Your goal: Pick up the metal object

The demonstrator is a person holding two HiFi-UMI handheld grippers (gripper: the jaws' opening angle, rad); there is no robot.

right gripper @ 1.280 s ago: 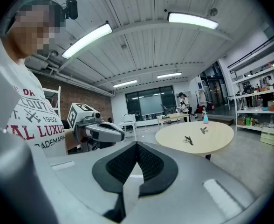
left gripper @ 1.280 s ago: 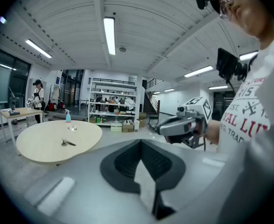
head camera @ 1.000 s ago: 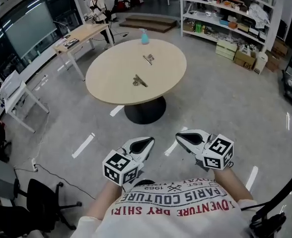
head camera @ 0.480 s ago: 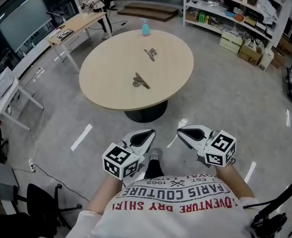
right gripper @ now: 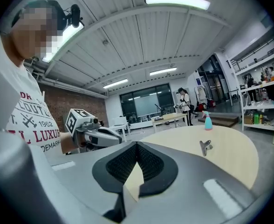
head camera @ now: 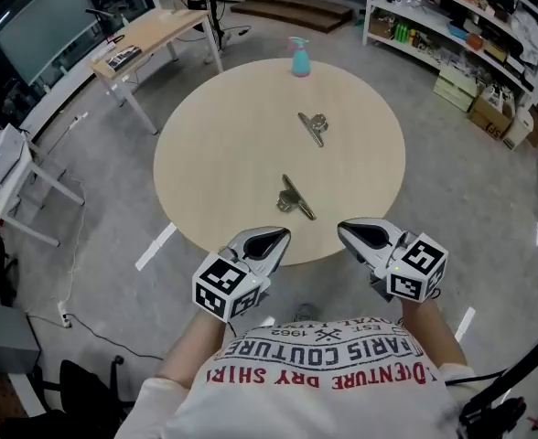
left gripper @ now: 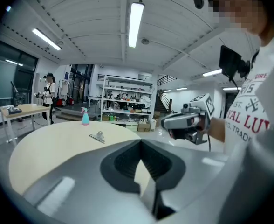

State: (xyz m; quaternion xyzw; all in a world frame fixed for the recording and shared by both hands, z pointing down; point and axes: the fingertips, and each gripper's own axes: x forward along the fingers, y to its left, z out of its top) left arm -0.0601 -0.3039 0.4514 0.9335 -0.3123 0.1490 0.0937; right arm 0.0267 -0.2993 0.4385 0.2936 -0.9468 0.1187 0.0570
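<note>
Two metal clips lie on the round beige table [head camera: 214, 163]: a nearer one [head camera: 296, 197] and a farther one [head camera: 313, 126]. My left gripper [head camera: 271, 240] and right gripper [head camera: 353, 232] hover side by side at the table's near edge, just short of the nearer clip, both shut and holding nothing. In the left gripper view the shut jaws [left gripper: 140, 142] fill the bottom, with one clip [left gripper: 98, 136] beyond them and the right gripper [left gripper: 186, 122] alongside. In the right gripper view the shut jaws [right gripper: 137, 144] point at the table, where one clip [right gripper: 205, 146] shows.
A blue spray bottle [head camera: 299, 57] stands at the table's far edge. A wooden desk [head camera: 145, 35] is at the back left and a white table [head camera: 17, 167] at the left. Shelves with boxes [head camera: 470, 35] line the back right. A person stands far back by the desk [left gripper: 48, 92].
The round table has come much closer in the head view. Both grippers, earlier over the bare floor, now reach its near edge. Their jaws stay shut.
</note>
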